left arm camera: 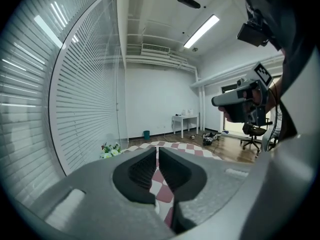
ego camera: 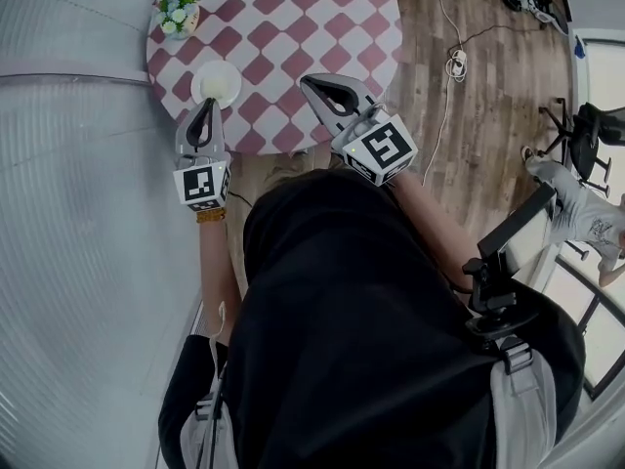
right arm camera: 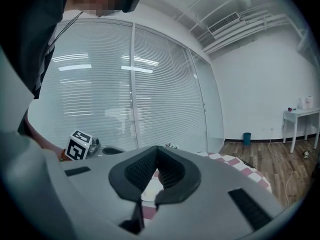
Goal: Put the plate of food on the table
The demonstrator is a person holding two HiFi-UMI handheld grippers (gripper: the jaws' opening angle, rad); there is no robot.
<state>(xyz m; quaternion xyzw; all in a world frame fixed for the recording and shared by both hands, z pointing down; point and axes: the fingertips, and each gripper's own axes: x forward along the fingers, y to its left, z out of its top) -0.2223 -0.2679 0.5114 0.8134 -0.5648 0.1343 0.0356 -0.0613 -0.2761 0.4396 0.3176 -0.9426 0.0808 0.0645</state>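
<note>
A small white plate of food (ego camera: 217,83) rests on the round table with a red-and-white checked cloth (ego camera: 293,27), near its front left edge. My left gripper (ego camera: 205,104) hovers just in front of the plate, tips at its near rim, jaws shut with nothing between them (left arm camera: 157,149). My right gripper (ego camera: 312,83) hangs over the table's front edge, to the right of the plate. It too is shut and holds nothing (right arm camera: 156,149). Below its closed jaws in the right gripper view, a pale round shape, probably the plate (right arm camera: 149,191), shows.
A pot of white flowers (ego camera: 178,8) stands at the table's far left edge. Window blinds (ego camera: 68,213) run along the left. Cables (ego camera: 451,62) lie on the wooden floor to the right, with an office chair (ego camera: 589,137) and another person (ego camera: 586,213) beyond them.
</note>
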